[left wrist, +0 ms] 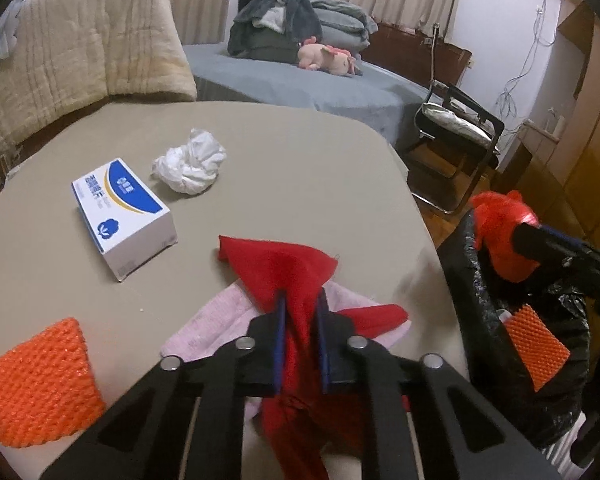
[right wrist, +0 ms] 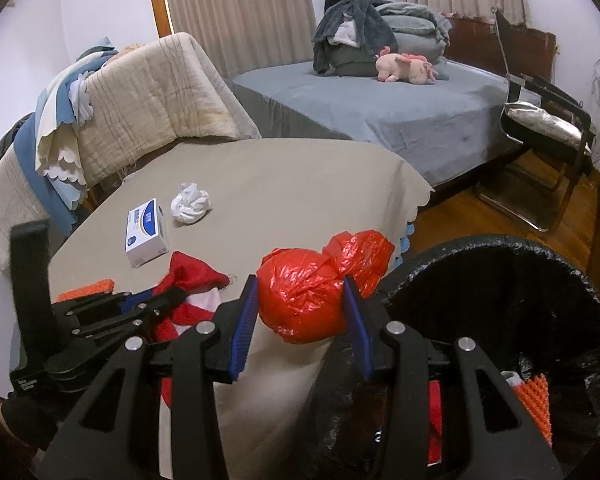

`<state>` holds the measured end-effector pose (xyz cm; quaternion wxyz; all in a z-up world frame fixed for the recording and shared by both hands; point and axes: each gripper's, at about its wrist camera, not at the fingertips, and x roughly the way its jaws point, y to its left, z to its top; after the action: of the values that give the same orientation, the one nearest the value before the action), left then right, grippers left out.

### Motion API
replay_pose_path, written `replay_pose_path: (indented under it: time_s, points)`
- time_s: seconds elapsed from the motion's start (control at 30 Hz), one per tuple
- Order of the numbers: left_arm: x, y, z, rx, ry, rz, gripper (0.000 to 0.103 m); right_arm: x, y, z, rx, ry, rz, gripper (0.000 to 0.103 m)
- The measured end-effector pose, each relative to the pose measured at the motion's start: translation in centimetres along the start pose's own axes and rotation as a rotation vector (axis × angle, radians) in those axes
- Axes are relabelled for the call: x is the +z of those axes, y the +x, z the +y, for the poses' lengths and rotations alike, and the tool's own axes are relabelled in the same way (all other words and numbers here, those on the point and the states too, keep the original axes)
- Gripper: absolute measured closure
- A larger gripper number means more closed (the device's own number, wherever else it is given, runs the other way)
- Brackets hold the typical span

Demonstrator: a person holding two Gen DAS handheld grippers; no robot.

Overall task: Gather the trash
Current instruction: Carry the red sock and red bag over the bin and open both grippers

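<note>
My left gripper (left wrist: 302,296) is shut on a red cloth (left wrist: 284,264), which lies on a pink cloth (left wrist: 220,320) at the near edge of the beige table (left wrist: 280,152). My right gripper (right wrist: 300,280) is shut on a crumpled red plastic bag (right wrist: 304,304), held just left of the rim of the black-lined bin (right wrist: 480,240). In the left wrist view that bag (left wrist: 500,224) hangs over the bin (left wrist: 480,320). An orange foam net (left wrist: 36,380), a white crumpled tissue (left wrist: 190,162) and a blue-and-white tissue box (left wrist: 120,212) lie on the table.
Another orange foam piece (left wrist: 536,348) sits inside the bin. A chair with a beige quilt (left wrist: 92,40) stands behind the table. Beyond are a bed (right wrist: 380,108) with clothes and a pink plush toy, and a black folding chair (right wrist: 548,120) on the wooden floor.
</note>
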<state>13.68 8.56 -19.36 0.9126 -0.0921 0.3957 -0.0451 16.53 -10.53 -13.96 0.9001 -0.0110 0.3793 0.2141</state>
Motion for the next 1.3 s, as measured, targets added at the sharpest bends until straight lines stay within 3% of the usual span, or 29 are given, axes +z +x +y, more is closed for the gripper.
replay_pose_path:
  time_s: [0.4, 0.6, 0.93, 1.3]
  points:
    - [2.8, -5.6, -0.7, -0.05, -0.015, -0.131, 0.092, 0.9, -1.4, -0.1, 0.014, 0.005, -0.046, 0.063]
    - [4.4, -7.6, -3.3, -0.082, 0.026, -0.172, 0.092, 1.5, -3.6, -0.9, -0.003, 0.018, -0.089, 0.063]
    - [5.3, -7.9, -9.2, -0.17, 0.115, -0.19, 0.092, 1.2, -8.3, -4.2, -0.074, 0.051, -0.146, 0.063]
    - [4.9, -5.9, -16.8, -0.293, 0.216, -0.144, 0.092, -1.9, -12.9, -10.2, -0.21, 0.13, -0.157, 0.063]
